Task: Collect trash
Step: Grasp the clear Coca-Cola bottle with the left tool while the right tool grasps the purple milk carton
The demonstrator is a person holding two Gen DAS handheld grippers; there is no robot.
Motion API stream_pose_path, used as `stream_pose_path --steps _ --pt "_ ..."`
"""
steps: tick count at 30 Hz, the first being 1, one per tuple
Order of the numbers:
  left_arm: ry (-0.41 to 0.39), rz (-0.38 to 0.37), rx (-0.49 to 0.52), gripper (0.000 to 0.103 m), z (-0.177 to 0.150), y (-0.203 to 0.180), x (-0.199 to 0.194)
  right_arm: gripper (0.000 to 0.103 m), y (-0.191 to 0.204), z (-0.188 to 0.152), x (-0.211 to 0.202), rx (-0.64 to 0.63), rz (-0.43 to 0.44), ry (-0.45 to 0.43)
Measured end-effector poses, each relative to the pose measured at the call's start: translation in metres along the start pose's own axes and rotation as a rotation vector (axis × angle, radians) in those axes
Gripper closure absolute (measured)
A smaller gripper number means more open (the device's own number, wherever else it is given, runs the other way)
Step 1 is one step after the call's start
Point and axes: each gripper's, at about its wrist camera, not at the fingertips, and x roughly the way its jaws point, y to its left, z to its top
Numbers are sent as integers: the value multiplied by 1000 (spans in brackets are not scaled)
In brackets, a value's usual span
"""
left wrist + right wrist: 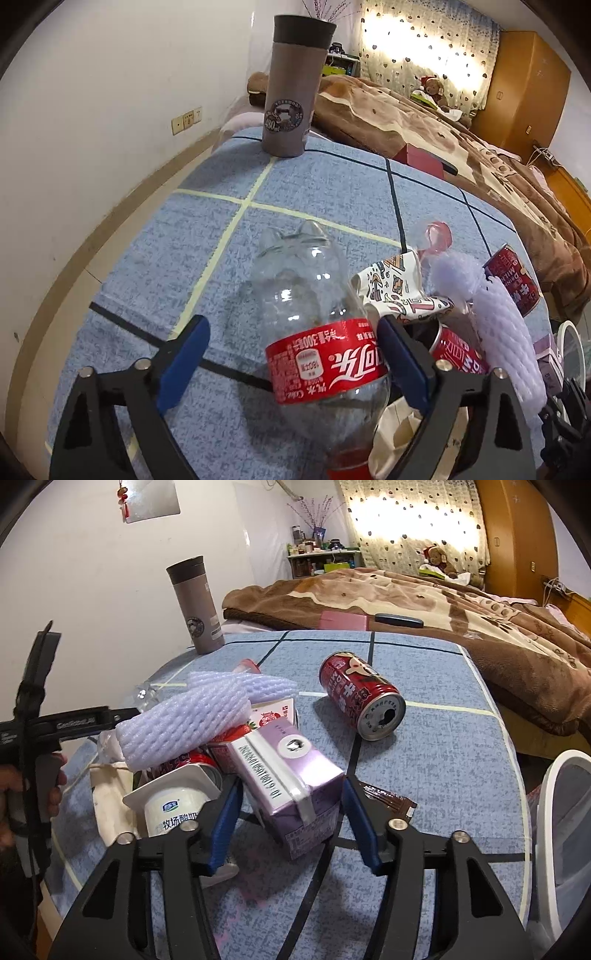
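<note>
A clear Coca-Cola bottle (314, 332) with a red label lies on the blue checked tablecloth (147, 258). My left gripper (295, 354) is open around it; its right finger touches the label, the left finger stands apart. My right gripper (288, 805) is open around a purple milk carton (284, 775) lying on the pile. Beside it are a white yogurt cup (173, 805), a lilac foam net (192, 716), a strawberry carton (273, 712) and a red can (360, 694) on its side. A brown wrapper (388, 799) lies by my right finger.
A grey thermos (195, 605) stands at the table's far left corner. A white-rimmed bin (561, 830) is at the table's right edge. A bed with a brown blanket (443, 602) lies beyond the table. A crumpled patterned paper (395, 288) and a cloth bag (110, 797) sit in the pile.
</note>
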Motion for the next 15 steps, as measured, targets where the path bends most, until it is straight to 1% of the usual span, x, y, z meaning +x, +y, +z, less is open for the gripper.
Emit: stream_pose_path --steps 4,6,7,10,13,15 --pt "28 4 -5 22 3 -2 8 53 2 -2 0 -9 -5 2" --pt "38 -4 -5 29 3 -4 11 55 2 -2 0 -12 -2 2" --pt "45 -10 -5 31 3 -5 12 55 2 -2 0 -10 -2 3" --pt "36 -5 0 33 2 -6 13 61 0 -2 1 -3 -2 4" --pt "32 -15 -13 34 3 -4 13 61 -2 -2 2 4 4 3" --pt "22 -9 -6 35 3 -5 11 61 -3 -1 1 5 8 3"
